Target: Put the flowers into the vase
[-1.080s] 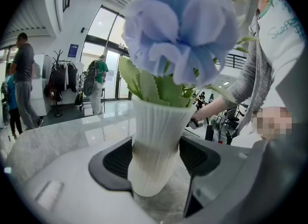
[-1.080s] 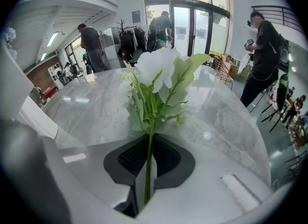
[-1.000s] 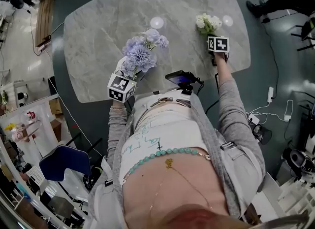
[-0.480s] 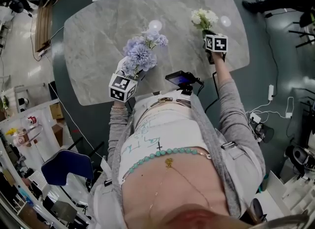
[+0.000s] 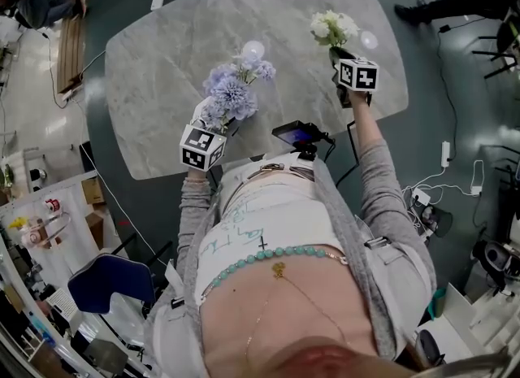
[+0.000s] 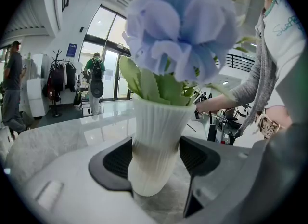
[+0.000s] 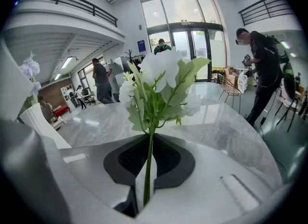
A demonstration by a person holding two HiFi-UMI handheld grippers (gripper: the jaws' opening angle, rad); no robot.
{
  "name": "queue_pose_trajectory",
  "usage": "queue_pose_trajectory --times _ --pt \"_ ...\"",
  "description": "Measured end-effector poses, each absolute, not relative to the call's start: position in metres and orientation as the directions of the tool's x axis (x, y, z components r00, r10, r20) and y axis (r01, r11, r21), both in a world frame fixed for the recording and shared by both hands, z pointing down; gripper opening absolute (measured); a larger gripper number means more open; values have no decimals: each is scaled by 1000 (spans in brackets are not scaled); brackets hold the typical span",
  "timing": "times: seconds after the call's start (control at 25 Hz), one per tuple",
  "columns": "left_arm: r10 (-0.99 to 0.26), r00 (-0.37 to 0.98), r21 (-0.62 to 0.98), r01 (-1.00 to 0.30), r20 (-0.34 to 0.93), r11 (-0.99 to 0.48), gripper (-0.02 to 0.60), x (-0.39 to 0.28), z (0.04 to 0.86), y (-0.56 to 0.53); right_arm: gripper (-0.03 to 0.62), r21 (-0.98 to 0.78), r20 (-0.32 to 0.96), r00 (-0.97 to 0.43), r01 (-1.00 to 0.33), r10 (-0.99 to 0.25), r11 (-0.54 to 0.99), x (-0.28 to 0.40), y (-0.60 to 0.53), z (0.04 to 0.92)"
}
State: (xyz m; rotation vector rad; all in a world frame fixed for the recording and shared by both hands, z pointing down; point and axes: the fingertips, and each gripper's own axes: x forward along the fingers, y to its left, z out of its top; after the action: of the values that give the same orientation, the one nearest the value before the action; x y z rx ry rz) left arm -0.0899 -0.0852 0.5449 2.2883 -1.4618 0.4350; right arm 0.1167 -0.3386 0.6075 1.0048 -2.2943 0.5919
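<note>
White flowers (image 7: pixel 159 81) on thin green stem, pinched between jaws of my right gripper (image 7: pixel 147 163), held up over right part of marble table (image 5: pixel 154 59). Stem's lower end lost behind jaws. Ribbed white vase (image 6: pixel 159 141) clamped at waist by my left gripper (image 6: pixel 156 156), near table's front edge, well apart from white bunch. Lilac flowers (image 6: pixel 178 30) stand in vase; in head view they cover most of it. Vase foot cut off by gripper body.
</note>
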Motion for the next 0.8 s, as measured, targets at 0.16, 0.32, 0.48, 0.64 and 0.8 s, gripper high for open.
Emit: queue_pose_trajectory --times 0.16,0.32,0.48,0.64,0.8 --pt "-791 410 158 -911 454 -382 313 -92 545 -85 44 -175 599 -604 -739 -526 650 106 -336 587" --pt "-790 411 161 -910 455 -381 313 -92 545 -84 44 -187 552 -633 -728 -542 660 99 -332 564" --pt "-788 413 159 -909 457 -384 313 -92 549 -83 44 -207 491 -662 -720 -566 662 95 -330 539" --pt "-784 416 158 -908 461 -389 313 -93 549 -83 44 -210 413 -685 -713 -600 670 93 -334 504" --pt "-780 422 163 -905 462 -392 313 -94 552 -84 44 -198 347 -701 -704 -623 682 88 -337 473"
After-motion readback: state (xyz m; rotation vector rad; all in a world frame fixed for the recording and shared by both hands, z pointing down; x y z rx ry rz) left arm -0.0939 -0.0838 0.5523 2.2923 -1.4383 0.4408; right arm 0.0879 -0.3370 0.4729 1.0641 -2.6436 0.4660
